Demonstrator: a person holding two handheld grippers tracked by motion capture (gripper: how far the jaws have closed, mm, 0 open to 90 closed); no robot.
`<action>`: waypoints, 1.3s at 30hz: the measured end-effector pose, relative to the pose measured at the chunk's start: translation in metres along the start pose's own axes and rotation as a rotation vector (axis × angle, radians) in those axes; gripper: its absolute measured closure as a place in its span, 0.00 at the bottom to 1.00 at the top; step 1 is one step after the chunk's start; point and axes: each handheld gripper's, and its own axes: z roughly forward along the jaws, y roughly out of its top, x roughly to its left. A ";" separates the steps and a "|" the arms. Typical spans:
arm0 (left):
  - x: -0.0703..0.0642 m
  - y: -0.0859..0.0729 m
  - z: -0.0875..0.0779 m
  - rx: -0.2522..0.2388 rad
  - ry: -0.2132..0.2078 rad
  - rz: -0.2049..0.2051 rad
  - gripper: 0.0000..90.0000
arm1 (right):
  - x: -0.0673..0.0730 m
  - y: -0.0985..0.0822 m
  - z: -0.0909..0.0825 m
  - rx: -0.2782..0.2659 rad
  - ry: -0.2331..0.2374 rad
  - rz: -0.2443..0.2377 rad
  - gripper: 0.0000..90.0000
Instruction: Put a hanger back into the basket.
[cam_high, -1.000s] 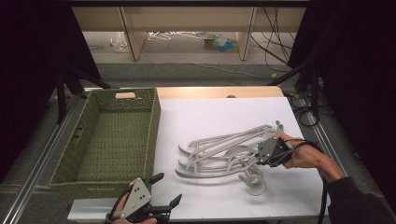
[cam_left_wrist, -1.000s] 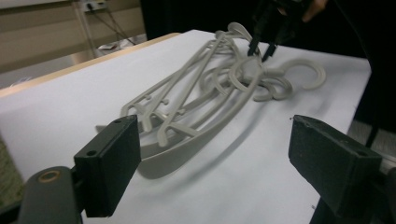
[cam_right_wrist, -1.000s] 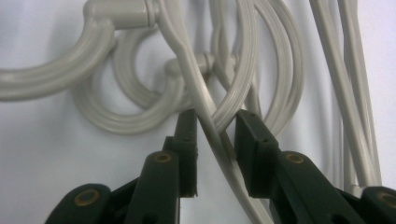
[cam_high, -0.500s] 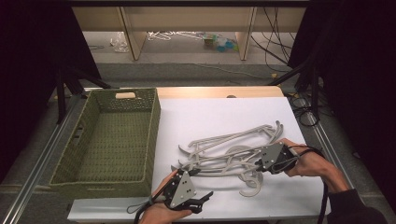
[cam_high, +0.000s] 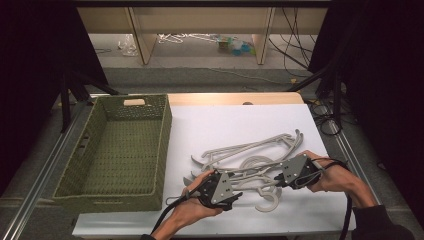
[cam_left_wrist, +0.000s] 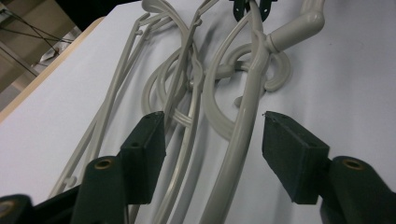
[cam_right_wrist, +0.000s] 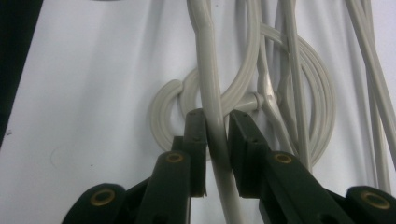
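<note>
A tangle of pale grey plastic hangers (cam_high: 250, 150) lies on the white table (cam_high: 235, 120). My right gripper (cam_high: 278, 180) comes in from the right and is shut on one hanger's arm (cam_right_wrist: 211, 93), pads pressing both sides (cam_right_wrist: 216, 116). My left gripper (cam_high: 236, 194) sits at the pile's near left end. Its jaws (cam_left_wrist: 215, 119) straddle several hanger arms, among them a thick curved one (cam_left_wrist: 240, 140). The pads stand apart from the plastic, and the jaws have just been closing.
A green woven basket (cam_high: 165, 140) with nothing in it stands at the left, its long side against the white sheet. Cables trail from both grippers toward the near edge. More hangers and clutter lie on the floor beyond the table (cam_high: 200, 39).
My left gripper travelled right from the table's near-left corner to the hanger pile, and its jaws narrowed. The right gripper and its hanger shifted slightly toward the near edge.
</note>
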 end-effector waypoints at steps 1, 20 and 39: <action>-0.001 0.001 0.002 0.006 -0.012 0.005 0.47 | 0.000 0.000 0.000 -0.001 0.004 -0.002 0.87; -0.002 0.018 0.012 0.100 -0.022 0.216 0.78 | -0.001 -0.001 -0.002 -0.036 0.015 0.009 0.88; 0.025 0.035 -0.005 0.095 -0.017 0.063 0.88 | -0.011 -0.006 -0.029 -0.183 -0.273 0.336 0.42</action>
